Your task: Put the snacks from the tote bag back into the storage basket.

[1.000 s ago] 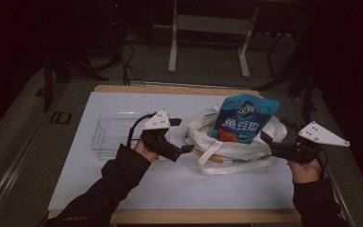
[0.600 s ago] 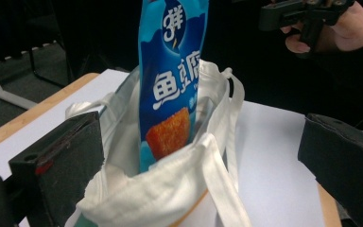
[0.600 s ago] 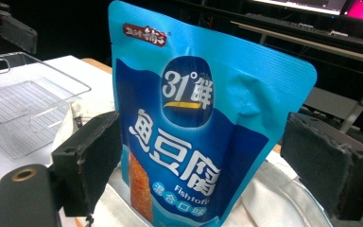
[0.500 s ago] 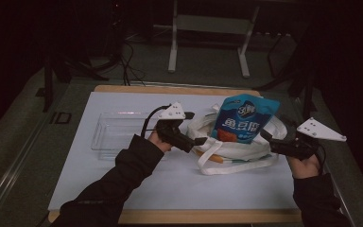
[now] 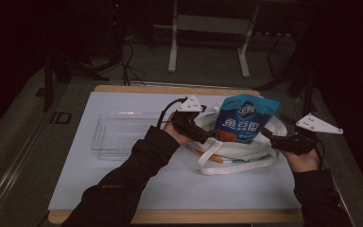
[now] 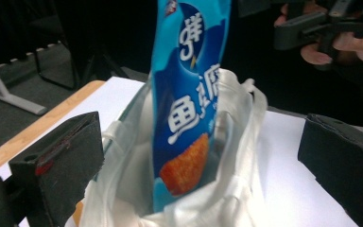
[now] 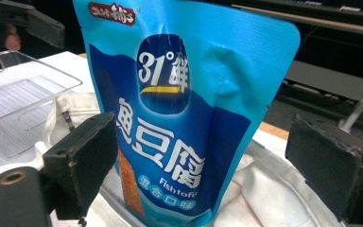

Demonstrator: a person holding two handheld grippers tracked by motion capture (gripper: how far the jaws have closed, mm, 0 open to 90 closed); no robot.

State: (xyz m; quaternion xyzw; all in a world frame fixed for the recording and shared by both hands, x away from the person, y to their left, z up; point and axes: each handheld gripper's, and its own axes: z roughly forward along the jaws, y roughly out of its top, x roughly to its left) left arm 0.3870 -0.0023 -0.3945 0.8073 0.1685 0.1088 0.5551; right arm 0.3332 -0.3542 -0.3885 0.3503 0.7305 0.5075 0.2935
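Note:
A blue snack pouch [image 5: 246, 119] stands upright inside a white cloth bag [image 5: 238, 152] at the middle of the white table. Up close, the pouch [image 7: 179, 118] shows white print and a picture of orange pieces. My left gripper [image 5: 211, 134] is at the bag's left rim, open. Its two black jaws stand wide apart [image 6: 203, 161], with the pouch [image 6: 189, 94] and the bag's mouth [image 6: 236, 142] ahead of them. My right gripper [image 5: 267, 138] is at the bag's right side, open too [image 7: 208, 161], its jaws either side of the pouch.
An empty clear plastic tray [image 5: 118, 133] lies left of the bag; it appears again as the tray [image 7: 14, 104]. The table's wooden edge [image 5: 170, 89] runs along the back. Metal stand legs [image 5: 172, 52] and cables lie on the floor beyond.
My left gripper has moved right, from beside the tray to the bag's left rim. The right gripper has stayed almost still. The pouch has stayed upright in the bag.

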